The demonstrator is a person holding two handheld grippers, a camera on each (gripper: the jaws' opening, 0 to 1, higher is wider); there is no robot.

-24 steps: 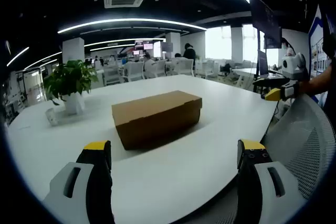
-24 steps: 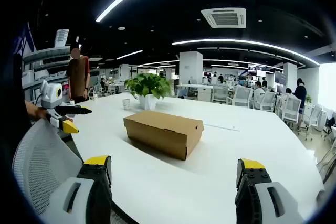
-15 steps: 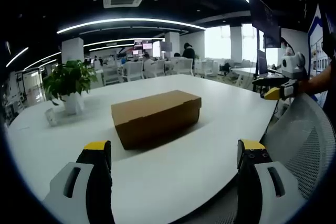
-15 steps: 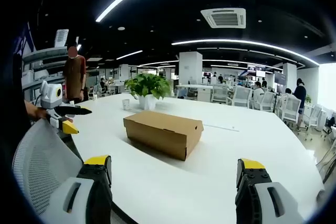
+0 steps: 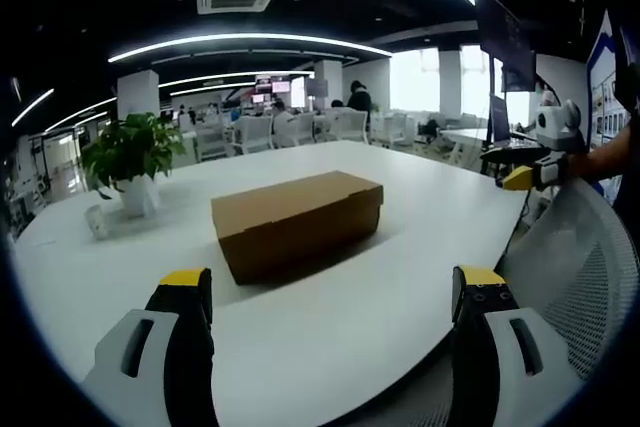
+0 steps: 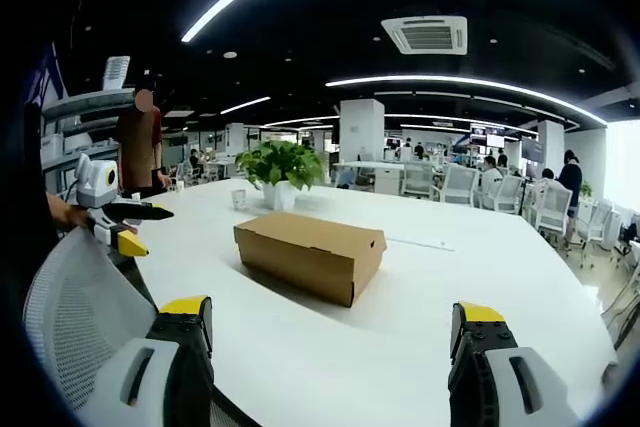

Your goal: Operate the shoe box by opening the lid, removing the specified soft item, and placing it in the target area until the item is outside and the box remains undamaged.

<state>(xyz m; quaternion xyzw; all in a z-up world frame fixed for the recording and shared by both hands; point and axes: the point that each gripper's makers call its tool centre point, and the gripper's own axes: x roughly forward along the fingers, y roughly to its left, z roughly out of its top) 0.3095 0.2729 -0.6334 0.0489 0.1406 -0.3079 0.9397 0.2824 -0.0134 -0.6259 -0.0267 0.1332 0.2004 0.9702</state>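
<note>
One rectangular brown cardboard shoe box (image 5: 298,222) sits closed on smooth white table (image 5: 400,277).

Closed shoe box (image 5: 297,222) lies on white table (image 5: 400,277), beyond spread fingers (image 5: 186,292).

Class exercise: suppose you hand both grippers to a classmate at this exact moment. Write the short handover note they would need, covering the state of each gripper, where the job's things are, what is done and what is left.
Left gripper: open, holding nothing, held short of the box.
Right gripper: open, holding nothing, also short of the box.
Shoe box: brown cardboard, on the white table, lid closed, looks undamaged. A potted plant stands further back on the table.
Done: nothing yet; the box is untouched.
Left: open the lid, lift out the soft item (hidden inside, cannot be seen), set it down in the target area, which I cannot make out in either view. Leave the box intact.
</note>
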